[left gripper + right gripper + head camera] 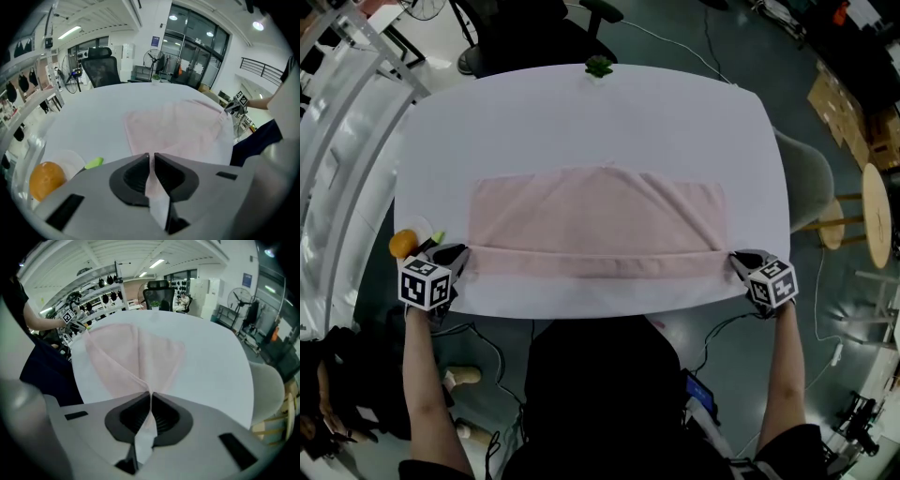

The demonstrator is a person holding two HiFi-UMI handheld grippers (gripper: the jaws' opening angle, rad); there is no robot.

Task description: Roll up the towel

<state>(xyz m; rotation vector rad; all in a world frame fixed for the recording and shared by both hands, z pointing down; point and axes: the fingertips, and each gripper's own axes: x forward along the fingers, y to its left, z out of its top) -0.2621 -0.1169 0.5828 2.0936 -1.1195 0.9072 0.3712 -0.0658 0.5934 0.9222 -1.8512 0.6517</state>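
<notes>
close to us, our left tool (459, 253) is clenched on the near left corner of the pink towel (600, 211), and our right tool (737, 259) pinches the near right corner. the towel lies across the white tabletop (581, 112), its near edge turned over once. we judge a thin pinch could slip, or uneven hands could skew the roll. the orange (403, 244) beside the left tool could get knocked. no writing is legible, only the patterns on the marker cubes (425, 283).

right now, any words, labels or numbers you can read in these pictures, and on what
No text can be read.
cubes on the left gripper and right gripper: square marker patterns, no letters.
blue wall sign: too small to read.
towel: no label showing.
</notes>
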